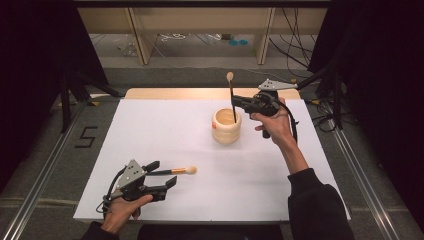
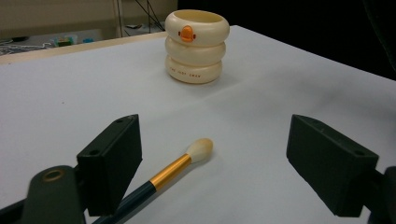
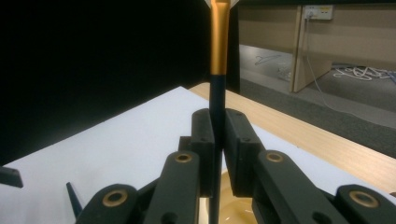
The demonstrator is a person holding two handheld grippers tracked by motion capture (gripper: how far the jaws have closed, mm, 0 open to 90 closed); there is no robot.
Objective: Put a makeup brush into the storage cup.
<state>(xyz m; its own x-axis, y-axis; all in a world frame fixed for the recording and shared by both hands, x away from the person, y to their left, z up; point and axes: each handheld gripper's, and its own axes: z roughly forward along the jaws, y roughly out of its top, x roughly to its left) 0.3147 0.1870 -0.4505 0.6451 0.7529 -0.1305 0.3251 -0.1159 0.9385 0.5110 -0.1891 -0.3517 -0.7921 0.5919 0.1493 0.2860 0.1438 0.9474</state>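
A brush is held upright over the cup by the right tool (image 1: 235,103).

The jaws of the right tool are clamped on the dark handle of the upright brush (image 3: 218,70), whose lower end is seen inside the cream cup (image 1: 226,126) on the white table (image 1: 165,135). A second brush (image 2: 175,168) is lying flat on the table between the wide-open jaws of the left tool (image 1: 164,175), well apart from the cup.

High view looks down over the white table (image 1: 165,150), both gripper views low, close, sharing the cream holder (image 2: 196,46).
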